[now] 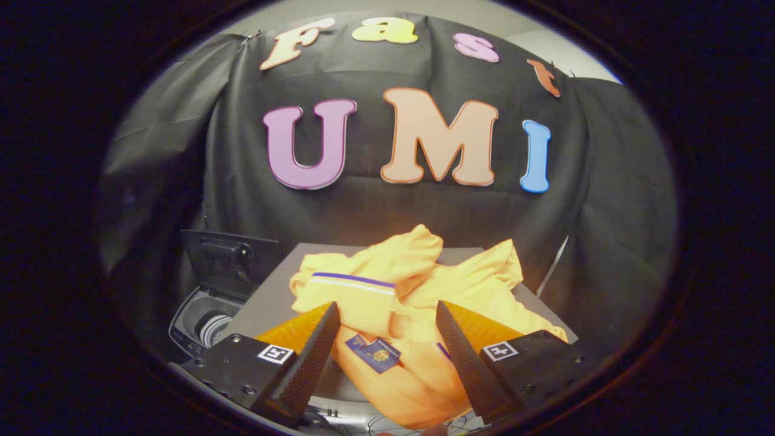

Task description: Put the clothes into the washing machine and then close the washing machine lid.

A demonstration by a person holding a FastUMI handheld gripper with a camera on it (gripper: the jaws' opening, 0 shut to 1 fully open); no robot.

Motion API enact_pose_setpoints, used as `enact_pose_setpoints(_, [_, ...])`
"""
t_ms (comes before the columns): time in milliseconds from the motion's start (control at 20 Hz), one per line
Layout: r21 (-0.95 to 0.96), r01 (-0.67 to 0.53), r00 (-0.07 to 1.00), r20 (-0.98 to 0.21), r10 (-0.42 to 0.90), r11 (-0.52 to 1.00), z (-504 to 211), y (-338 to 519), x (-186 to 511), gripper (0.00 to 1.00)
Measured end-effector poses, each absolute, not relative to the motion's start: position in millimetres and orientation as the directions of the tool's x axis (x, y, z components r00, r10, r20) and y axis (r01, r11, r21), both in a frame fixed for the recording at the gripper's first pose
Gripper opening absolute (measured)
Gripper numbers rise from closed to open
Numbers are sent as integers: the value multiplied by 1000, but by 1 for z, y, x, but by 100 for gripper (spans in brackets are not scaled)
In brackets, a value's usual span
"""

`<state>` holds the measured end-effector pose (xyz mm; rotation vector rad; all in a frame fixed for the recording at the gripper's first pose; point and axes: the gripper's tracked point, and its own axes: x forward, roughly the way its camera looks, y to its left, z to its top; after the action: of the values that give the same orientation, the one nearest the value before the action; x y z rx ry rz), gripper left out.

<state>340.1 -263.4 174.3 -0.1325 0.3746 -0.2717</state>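
Spread apart, the gripper has its fingers on either side of a crumpled yellow garment, not pressing it. That garment lies on a grey surface; the washing machine, lid raised, stands to its left.

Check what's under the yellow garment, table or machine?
The yellow garment lies bunched on a grey table, between and beyond the open gripper fingers. The table surface beneath it is covered. The washing machine, lid up, sits beside the table.
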Motion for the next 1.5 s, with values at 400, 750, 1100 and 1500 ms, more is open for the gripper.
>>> enact_pose_setpoints(400, [-28, 264, 874, -415, -252, 964, 162, -272, 354, 23])
enact_pose_setpoints(750, [78, 216, 925, -336, -178, 973, 218, -224, 361, 9])
enact_pose_setpoints(1100, [96, 70, 958, -284, -40, 993, 267, -130, 384, 9])
enact_pose_setpoints(1500, [138, -111, 950, -277, 146, 984, 264, -10, 427, 9])
